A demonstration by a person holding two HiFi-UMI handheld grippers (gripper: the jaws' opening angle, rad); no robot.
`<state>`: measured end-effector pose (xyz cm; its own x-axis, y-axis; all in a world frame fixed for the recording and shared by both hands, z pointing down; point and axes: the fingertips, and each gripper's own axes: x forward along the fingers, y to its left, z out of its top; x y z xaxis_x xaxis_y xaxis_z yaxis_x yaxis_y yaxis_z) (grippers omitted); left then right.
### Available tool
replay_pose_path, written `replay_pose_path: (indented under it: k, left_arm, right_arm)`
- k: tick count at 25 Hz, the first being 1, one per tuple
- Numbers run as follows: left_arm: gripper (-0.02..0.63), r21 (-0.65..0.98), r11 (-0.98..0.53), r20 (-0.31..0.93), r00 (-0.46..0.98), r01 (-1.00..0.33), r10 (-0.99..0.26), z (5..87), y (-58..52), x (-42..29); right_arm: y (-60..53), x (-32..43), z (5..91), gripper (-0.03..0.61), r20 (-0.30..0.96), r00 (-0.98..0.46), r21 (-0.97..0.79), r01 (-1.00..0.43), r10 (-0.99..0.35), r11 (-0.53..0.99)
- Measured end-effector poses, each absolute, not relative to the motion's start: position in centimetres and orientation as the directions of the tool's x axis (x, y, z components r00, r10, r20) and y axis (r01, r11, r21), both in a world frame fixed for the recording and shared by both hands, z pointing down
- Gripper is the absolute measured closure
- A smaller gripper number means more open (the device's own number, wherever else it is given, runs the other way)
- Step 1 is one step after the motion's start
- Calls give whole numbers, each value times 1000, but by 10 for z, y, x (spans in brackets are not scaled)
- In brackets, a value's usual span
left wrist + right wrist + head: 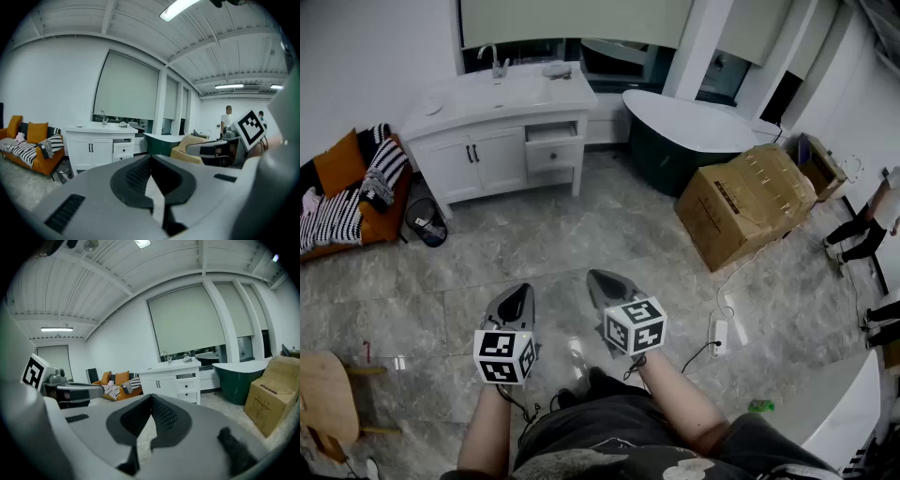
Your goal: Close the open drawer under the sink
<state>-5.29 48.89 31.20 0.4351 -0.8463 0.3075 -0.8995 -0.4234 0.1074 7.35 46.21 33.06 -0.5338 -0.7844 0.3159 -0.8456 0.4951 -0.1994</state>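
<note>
head view: the vanity [492,150] stands at the far wall w/ the sink [499,90] on top, and the top drawer [551,133] on its right side juts out, so it's still open. left gripper [523,291] and right gripper [598,279] hang side by side over bare floor [581,225], well apart from the vanity, w/ a tub [694,122] and box [750,202] off to the right. left gripper view: left gripper [151,158] has its jaws together at the tips, nothing between them; drawer [123,142] shows far ahead, front proud of the one below. right gripper view: right gripper [151,397] also closed and empty; drawer [185,377] is far off, ajar. progress, as i judge it: nothing done yet. left to do: approach, put a gripper on the drawer front, push it flush.
</note>
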Motion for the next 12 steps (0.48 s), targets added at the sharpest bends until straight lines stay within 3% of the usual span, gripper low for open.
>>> replay_pose_path:
  k: [12]
  left_arm:
    - [600, 129, -417, 305, 436, -900, -847, 311, 493, -57]
  right_arm:
    - [465, 67, 335, 554, 347, -539, -204, -842, -767, 499]
